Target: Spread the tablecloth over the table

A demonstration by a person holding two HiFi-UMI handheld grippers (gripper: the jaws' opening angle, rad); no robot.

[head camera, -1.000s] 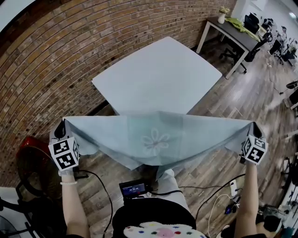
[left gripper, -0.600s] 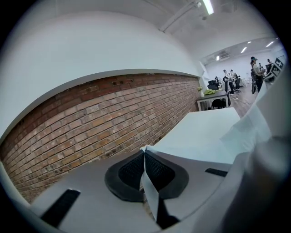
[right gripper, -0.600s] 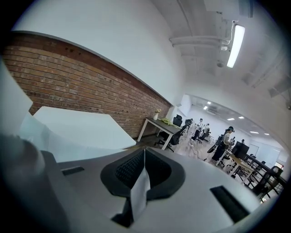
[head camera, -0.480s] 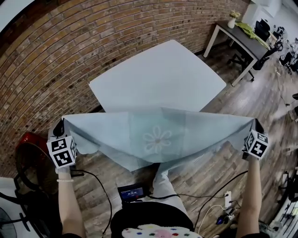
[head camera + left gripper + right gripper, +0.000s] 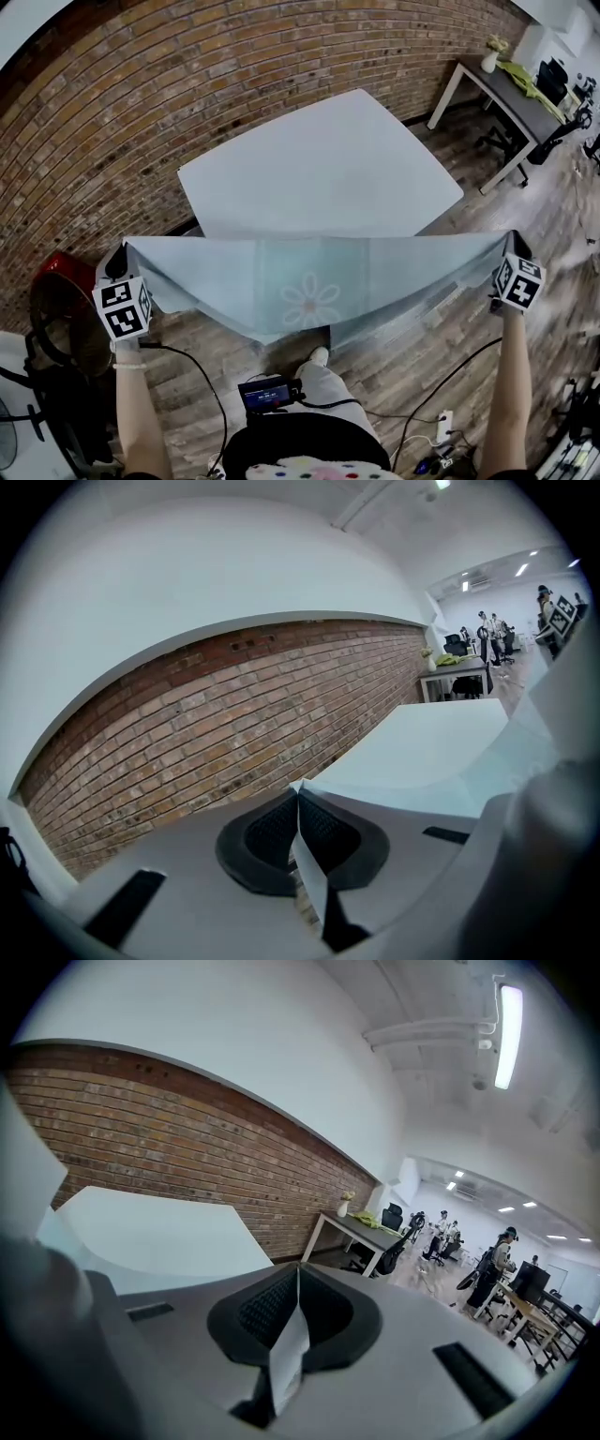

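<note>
Tablecloth, pale blue flower-print fabric [image 5: 309,281]: stretched 9-to-3 o'clock, corners pinched by left gripper [image 5: 119,261] and right gripper [image 5: 515,247]; white square table [image 5: 319,169] at 12 o'clock.

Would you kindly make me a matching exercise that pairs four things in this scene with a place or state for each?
Things:
1. tablecloth
2. table
3. left gripper
4. dark desk

Places or states:
A. far off at the upper right
B. shut on a cloth corner
C. stretched out in the air
D. white, with nothing on it

Pairs: 1-C, 2-D, 3-B, 4-A
</note>
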